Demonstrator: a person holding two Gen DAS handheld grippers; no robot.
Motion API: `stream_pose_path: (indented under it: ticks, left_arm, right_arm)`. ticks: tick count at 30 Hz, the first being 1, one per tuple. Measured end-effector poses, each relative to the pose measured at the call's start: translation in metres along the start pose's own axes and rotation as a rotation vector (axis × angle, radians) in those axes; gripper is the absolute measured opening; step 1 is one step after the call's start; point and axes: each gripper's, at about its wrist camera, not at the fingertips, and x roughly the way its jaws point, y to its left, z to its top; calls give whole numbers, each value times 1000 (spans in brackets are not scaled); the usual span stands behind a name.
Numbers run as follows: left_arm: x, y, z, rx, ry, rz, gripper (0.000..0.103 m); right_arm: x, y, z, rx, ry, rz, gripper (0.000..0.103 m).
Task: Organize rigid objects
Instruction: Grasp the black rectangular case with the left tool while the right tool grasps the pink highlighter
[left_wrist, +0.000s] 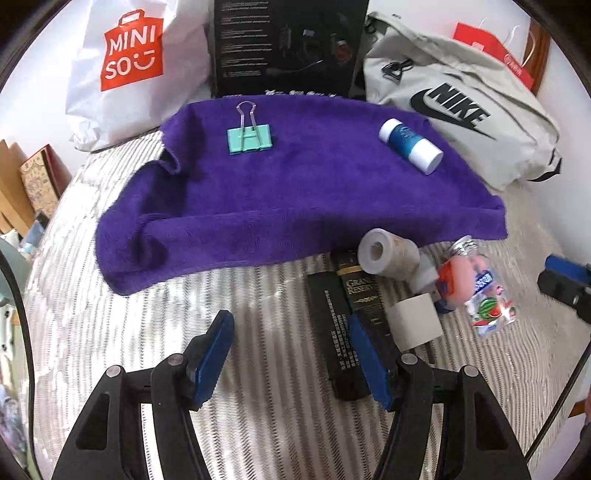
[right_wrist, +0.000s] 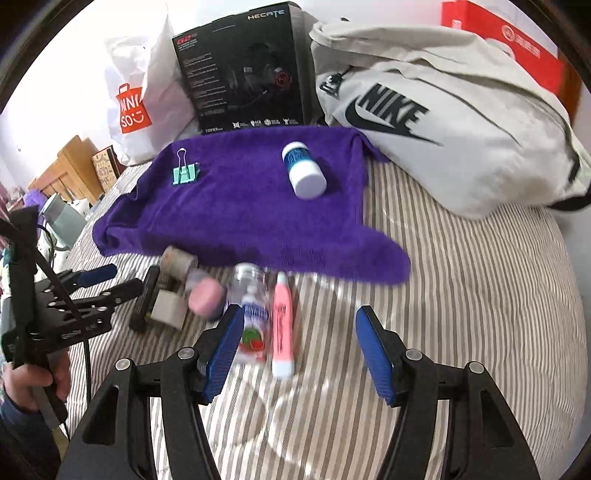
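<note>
A purple towel (left_wrist: 295, 192) (right_wrist: 240, 206) is spread on the striped bed and carries a mint binder clip (left_wrist: 250, 138) (right_wrist: 184, 173) and a blue bottle with white caps (left_wrist: 410, 146) (right_wrist: 303, 170). In front of it lie a tape roll (left_wrist: 388, 256) (right_wrist: 179, 264), a black box (left_wrist: 343, 321) (right_wrist: 146, 299), a clear jar (left_wrist: 480, 295) (right_wrist: 253, 314) and a pink highlighter (right_wrist: 282, 325). My left gripper (left_wrist: 291, 354) (right_wrist: 118, 278) is open and empty, its right finger over the black box. My right gripper (right_wrist: 299, 350) (left_wrist: 561, 277) is open above the highlighter, without touching it.
A white Miniso bag (left_wrist: 125, 66), a black headset box (right_wrist: 243, 70) and a grey Nike bag (right_wrist: 443, 122) line the back. A red bag (right_wrist: 509, 48) sits behind the Nike bag. A person's hand (right_wrist: 33, 384) holds the left gripper. Striped bedding (right_wrist: 480, 295) stretches right.
</note>
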Motion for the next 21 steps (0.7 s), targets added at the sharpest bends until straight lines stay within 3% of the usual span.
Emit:
stream_pose_path:
  ticks: [6,9,16,21]
  left_arm:
    - [2,-3,1,3,-9,-3,65]
    - [3,-2,2,9,-19,27,71]
    - [-4,6,-4,20,-23,56,71]
    - [3,-11,-10,90,-10,67,65]
  right_arm:
    - [-3,-3,-18,18,14,-12,63]
    - [-2,-2,-21,25,15,-2,63]
    - [-1,4,-24,-5,22,-1,64]
    - [1,-5,-24,17,21,0,64]
